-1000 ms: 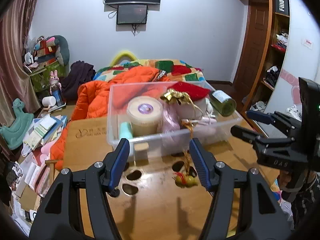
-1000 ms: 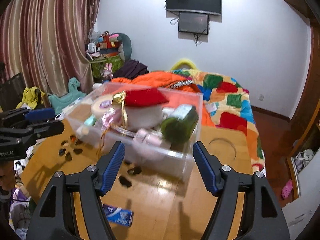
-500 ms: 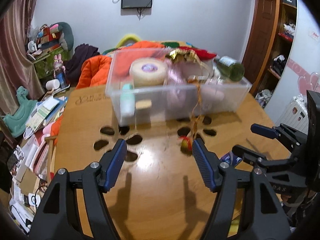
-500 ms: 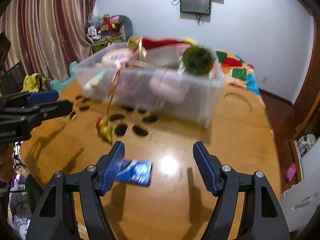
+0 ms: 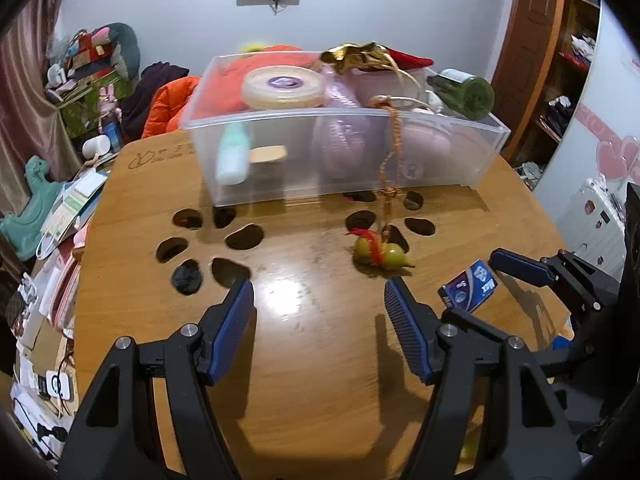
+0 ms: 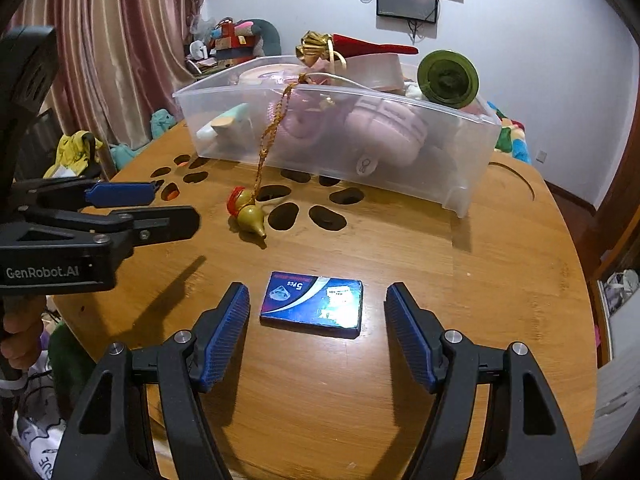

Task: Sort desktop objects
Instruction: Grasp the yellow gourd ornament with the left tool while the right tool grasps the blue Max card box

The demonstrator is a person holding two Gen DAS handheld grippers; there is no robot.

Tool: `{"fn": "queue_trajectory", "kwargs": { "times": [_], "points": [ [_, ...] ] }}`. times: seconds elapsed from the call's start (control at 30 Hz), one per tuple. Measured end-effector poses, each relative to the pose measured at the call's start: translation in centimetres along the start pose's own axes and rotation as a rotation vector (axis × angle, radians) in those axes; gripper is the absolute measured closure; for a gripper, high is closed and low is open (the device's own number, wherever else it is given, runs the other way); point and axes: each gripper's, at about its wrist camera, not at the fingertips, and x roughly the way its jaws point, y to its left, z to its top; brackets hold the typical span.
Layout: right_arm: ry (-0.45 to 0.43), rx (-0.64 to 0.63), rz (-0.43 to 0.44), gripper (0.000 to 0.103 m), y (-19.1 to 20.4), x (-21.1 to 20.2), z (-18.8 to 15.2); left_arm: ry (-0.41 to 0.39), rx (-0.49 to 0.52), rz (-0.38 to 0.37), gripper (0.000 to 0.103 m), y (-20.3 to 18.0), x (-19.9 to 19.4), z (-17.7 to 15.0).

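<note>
A small blue box (image 6: 313, 304) lies flat on the wooden table (image 6: 460, 300), right between the open fingers of my right gripper (image 6: 317, 320); it also shows in the left wrist view (image 5: 468, 285). A green gourd charm (image 6: 247, 213) lies on the table, its gold cord running up into a clear plastic bin (image 6: 336, 120) full of items, with a green bottle (image 6: 447, 77) on top. My left gripper (image 5: 319, 312) is open and empty over bare table, short of the gourd charm (image 5: 380, 252). The bin (image 5: 344, 136) stands at the far side.
Paw-shaped cut-outs (image 5: 216, 240) pierce the table in front of the bin. Cluttered papers and toys (image 5: 60, 208) lie off the table's left edge. A bed with an orange jacket (image 5: 168, 100) is behind the bin, and shelves (image 5: 568, 52) stand at the right.
Both grippers have pulled back from the bin and dropped lower over the table. The blue box now sits between my right gripper's fingers. Both stay open.
</note>
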Motion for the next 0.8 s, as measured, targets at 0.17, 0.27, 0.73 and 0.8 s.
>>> {"fn": "queue_trajectory", "kwargs": {
  "times": [0.17, 0.27, 0.73, 0.8],
  "points": [
    [-0.024, 0.013, -0.005, 0.038, -0.2, -0.1, -0.2, 0.009, 0.030, -0.005, 0.036, -1.5, 0.9, 0.5],
    [-0.040, -0.003, -0.025, 0.051, -0.3, -0.3, -0.4, 0.015, 0.043, 0.000, 0.036, -2.3, 1.5, 0.9],
    [-0.047, 0.126, 0.049, 0.058, -4.2, -1.0, -0.3, 0.010, 0.093, 0.019, 0.061, -4.4, 3.3, 1.8],
    [-0.048, 0.148, 0.062, 0.058, -4.7, -1.0, -0.2, 0.002, 0.098, 0.028, 0.061, -4.6, 3.3, 1.8]
  ]
}}
